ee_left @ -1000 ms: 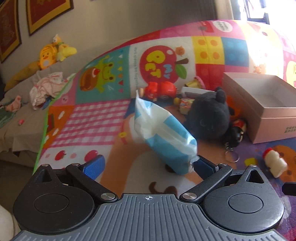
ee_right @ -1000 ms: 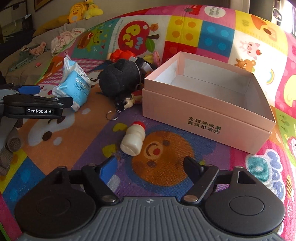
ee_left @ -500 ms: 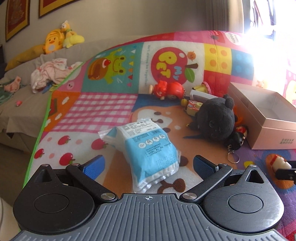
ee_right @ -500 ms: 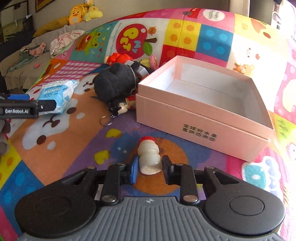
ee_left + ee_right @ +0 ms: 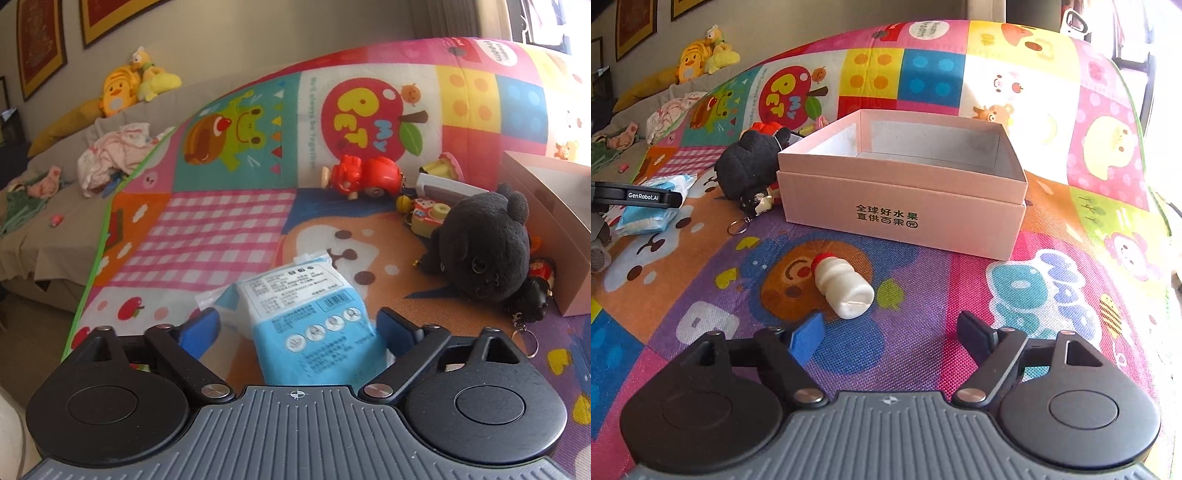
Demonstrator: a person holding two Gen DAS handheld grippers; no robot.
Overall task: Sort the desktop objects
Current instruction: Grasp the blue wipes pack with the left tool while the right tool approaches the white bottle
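My left claw (image 5: pixel 297 328) is closing around the blue-and-white wipes pack (image 5: pixel 314 317), which lies flat on the play mat (image 5: pixel 221 229) between the two blue pads; the right pad seems to touch the pack's edge, the left pad stands just off its crinkled seam, so I am not pinching it. My right claw (image 5: pixel 892 334) is spread and opening, with nothing between the fingers; the small white bottle (image 5: pixel 842 286) with the red cap lies on its side just ahead, nearer my left finger, its base toward me. Both claws tilt downward toward the mat. Beyond the bottle sits the open pink box (image 5: pixel 905 188), its hollow bare. The black plush (image 5: pixel 484 243) lies against the box's left side, a key ring beside it, and bare mat stretches left of the pack.
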